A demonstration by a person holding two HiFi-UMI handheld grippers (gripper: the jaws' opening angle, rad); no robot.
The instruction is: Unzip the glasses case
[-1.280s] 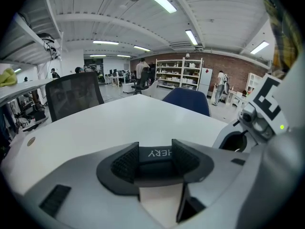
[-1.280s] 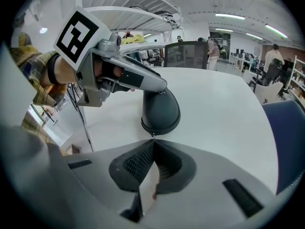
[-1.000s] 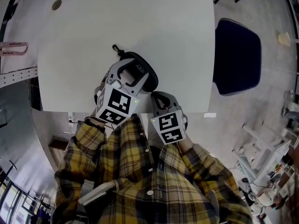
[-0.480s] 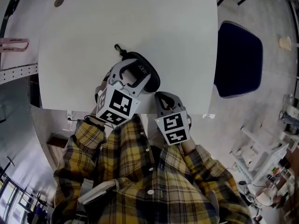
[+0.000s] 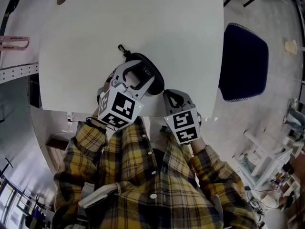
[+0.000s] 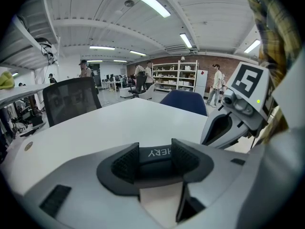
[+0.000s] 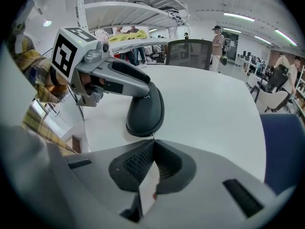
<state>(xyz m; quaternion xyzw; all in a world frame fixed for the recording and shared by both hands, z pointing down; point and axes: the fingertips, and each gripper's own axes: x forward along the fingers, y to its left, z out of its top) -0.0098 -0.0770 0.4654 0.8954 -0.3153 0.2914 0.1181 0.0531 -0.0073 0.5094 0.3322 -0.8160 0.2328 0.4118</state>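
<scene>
While the glasses case (image 7: 144, 111) is clamped by the left gripper (image 6: 156, 162), the right gripper (image 7: 152, 149) is held closed at its five o'clock.

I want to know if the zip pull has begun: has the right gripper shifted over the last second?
Yes, slightly. The right gripper has slid to the right along the near edge of the table, toward its corner and a little away from the glasses case.

Black glasses case (image 5: 155, 82) on white tabletop (image 5: 143, 27); yellow plaid shirt (image 5: 143, 175) at six o'clock, navy chair (image 5: 244, 61) at three.
</scene>
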